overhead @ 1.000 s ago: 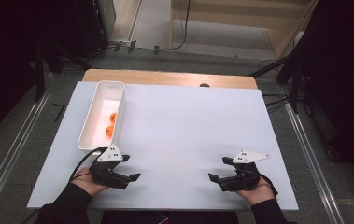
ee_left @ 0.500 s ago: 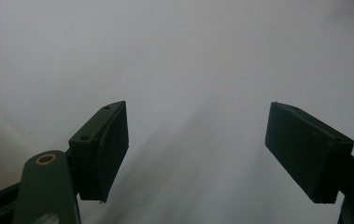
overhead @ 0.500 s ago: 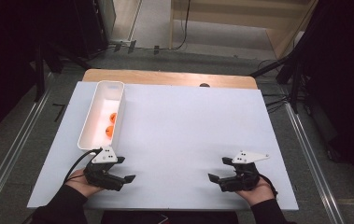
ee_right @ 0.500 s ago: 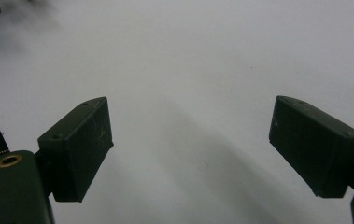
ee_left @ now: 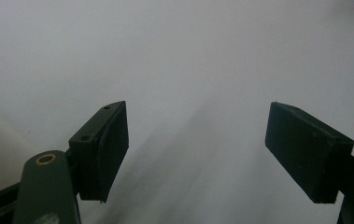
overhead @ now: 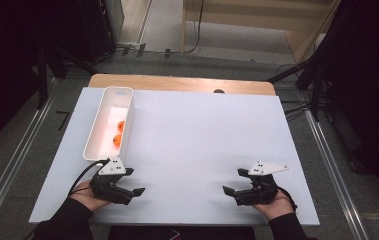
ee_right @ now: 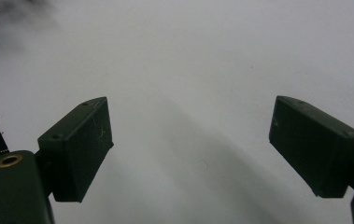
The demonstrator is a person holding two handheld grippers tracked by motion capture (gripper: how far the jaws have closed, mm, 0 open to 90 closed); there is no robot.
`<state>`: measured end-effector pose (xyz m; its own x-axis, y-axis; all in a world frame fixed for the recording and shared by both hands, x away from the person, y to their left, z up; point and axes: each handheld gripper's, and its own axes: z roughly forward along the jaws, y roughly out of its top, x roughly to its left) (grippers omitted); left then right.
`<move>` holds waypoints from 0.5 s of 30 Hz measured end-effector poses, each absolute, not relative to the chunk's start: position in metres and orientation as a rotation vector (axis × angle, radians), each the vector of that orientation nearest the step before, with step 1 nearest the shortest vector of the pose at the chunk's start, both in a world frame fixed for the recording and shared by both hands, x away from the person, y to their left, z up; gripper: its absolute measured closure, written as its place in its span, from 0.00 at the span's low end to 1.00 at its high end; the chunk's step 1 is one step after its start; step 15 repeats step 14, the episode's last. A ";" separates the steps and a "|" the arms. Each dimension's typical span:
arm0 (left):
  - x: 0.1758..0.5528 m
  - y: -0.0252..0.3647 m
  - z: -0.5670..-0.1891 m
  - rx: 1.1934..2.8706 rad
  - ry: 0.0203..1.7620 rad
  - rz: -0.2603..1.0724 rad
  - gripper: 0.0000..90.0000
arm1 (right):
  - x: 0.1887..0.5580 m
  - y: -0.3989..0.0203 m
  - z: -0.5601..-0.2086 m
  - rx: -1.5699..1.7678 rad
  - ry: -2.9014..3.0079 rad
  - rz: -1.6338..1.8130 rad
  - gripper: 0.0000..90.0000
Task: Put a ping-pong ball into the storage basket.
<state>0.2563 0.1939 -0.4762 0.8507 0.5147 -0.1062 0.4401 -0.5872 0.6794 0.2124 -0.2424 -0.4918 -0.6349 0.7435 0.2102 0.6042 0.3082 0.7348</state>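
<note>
Two small round orange balls (overhead: 118,132) are lying in the long white plastic bin (overhead: 93,141); both grippers' jaws are standing released, empty, over the white bench (overhead: 202,145).

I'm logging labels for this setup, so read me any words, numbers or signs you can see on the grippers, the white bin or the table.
None can be read.
Left gripper: no lettering.
Right gripper: no lettering.
White bin: plain walls.
Table: plain white top.
</note>
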 end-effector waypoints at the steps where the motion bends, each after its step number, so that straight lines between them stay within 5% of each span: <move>1: 0.256 0.194 -0.476 2.287 0.690 0.134 0.25 | 0.212 -0.242 -0.492 1.254 2.398 1.234 0.13; 15: 0.257 0.193 -0.477 2.288 0.692 0.121 0.25 | 0.212 -0.243 -0.492 1.253 2.401 1.226 0.13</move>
